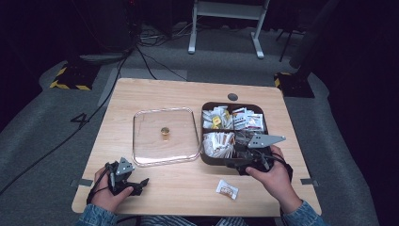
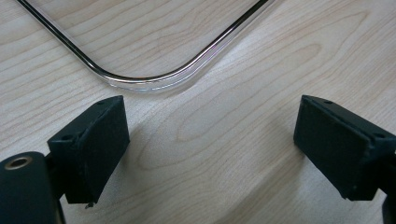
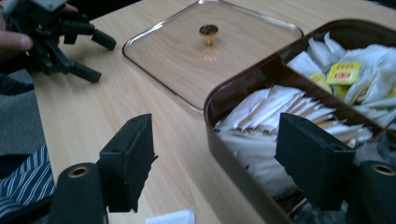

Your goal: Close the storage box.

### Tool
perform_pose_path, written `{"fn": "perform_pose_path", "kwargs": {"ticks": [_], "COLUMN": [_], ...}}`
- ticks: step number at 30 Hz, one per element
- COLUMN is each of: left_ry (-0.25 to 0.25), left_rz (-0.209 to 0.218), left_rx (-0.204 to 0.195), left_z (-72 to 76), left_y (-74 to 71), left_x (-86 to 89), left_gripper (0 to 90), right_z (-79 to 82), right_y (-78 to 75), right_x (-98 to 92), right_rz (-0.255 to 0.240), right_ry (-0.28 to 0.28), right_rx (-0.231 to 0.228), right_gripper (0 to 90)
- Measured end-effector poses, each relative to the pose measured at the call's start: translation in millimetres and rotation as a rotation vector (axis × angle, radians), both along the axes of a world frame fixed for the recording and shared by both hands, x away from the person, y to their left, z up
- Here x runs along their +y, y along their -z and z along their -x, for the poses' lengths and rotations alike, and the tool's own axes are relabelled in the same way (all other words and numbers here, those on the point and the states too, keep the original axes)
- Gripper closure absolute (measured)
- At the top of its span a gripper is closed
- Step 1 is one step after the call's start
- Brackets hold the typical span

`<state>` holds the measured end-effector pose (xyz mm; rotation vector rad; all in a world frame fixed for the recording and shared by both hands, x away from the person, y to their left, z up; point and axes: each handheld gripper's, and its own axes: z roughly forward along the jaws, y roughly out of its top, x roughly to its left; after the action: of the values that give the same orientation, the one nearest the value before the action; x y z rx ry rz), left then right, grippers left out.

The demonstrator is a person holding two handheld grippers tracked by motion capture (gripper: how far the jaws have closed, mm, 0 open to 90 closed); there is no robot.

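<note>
Sachet (image 1: 227,189) on table, just beside right hand-held gripper (image 1: 248,160); untouched

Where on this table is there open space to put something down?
Bare wood lies left of the clear lid, along the far edge behind lid and brown box, and between the left tool and the loose packet. It is crowded around the right tool.

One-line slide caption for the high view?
Open right gripper at the brown sachet box, clear lid beside it, one sachet on the table.
</note>
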<state>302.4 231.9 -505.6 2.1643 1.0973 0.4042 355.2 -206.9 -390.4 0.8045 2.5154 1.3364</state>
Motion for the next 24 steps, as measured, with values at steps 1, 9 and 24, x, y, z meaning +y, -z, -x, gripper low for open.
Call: {"fn": "perform_pose_path", "kwargs": {"ticks": [1,9,24], "left_ry": [0.000,0.000,-0.004], "left_rz": [0.000,0.000,0.002], "left_rx": [0.000,0.000,0.003], "left_z": [0.0,0.0,-1.0], "left_y": [0.0,-0.1,0.0], "left_x": [0.0,0.2,-1.2], "left_gripper": [10.7,10.7,10.6], "right_z": [-6.0,-27.6,-59.9], "right_y": [-4.6,-16.1,-22.6], "right_x": [3.7,21.9,55.6], "right_rz": [-0.005,-0.020,-0.016], "right_ry": [0.003,0.031,0.038], "right_rx": [-0.007,-0.032,-0.059], "right_gripper": [27.3,24.0,22.2]}}
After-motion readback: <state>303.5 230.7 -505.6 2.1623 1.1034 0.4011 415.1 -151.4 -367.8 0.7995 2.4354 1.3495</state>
